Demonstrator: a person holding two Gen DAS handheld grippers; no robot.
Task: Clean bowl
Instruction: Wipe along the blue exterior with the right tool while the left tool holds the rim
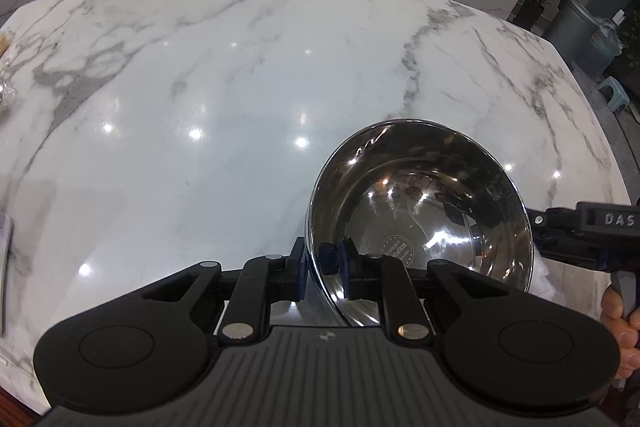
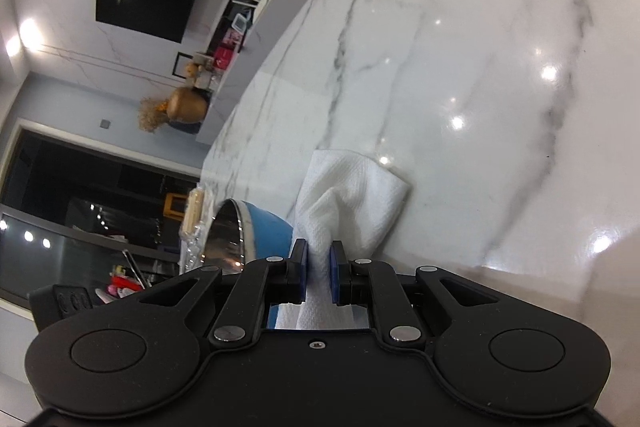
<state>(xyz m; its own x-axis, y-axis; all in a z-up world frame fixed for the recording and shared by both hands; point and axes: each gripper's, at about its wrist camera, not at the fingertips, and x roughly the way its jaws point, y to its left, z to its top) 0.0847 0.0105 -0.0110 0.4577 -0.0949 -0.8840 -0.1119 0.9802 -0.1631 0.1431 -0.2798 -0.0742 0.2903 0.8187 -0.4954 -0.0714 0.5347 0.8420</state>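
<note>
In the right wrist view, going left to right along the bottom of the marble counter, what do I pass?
Clear plastic packet → blue bowl with shiny steel inside → white paper towel pinched in the right claw → bare white marble countertop.

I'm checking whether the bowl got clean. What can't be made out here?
- Left wrist view: dirt on the bowl interior, lost among reflections.
- Left wrist view: paper towel, hidden behind the bowl.
- Right wrist view: bowl interior, cut off by the right hand-held gripper body.

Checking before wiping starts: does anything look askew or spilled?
No spill. Only the bowl is tipped on its side, because the left tool clamps its rim; the right tool grips a paper towel.
</note>
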